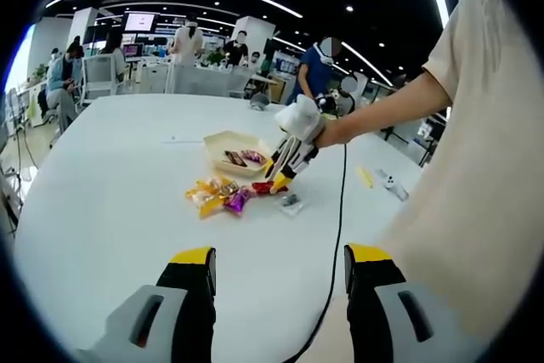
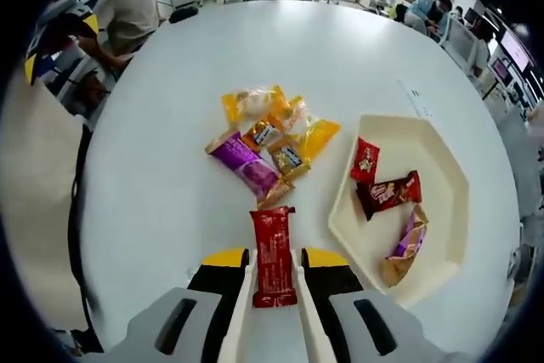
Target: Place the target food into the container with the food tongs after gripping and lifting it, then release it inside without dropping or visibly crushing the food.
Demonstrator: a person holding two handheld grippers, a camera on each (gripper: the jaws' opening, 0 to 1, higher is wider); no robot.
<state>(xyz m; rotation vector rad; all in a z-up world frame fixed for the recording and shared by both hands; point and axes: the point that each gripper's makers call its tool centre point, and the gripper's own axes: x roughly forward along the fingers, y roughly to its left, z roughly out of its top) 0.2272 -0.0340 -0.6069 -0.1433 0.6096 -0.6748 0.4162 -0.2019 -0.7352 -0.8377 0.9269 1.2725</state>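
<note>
Jaws of right gripper (image 2: 274, 263): nearly closed, pinching red snack packet (image 2: 273, 255) by its long sides; packet's long axis runs forward along the jaws, far end pointing at the snack pile (image 2: 270, 144). Packet sits over white table (image 2: 170, 193), just beside cream container (image 2: 450, 210), still outside it. Container holds three wrapped snacks. Pile: purple, orange and yellow wrappers, touching one another. Left gripper (image 1: 279, 254): jaws spread wide, holding nothing, well back from the pile
</note>
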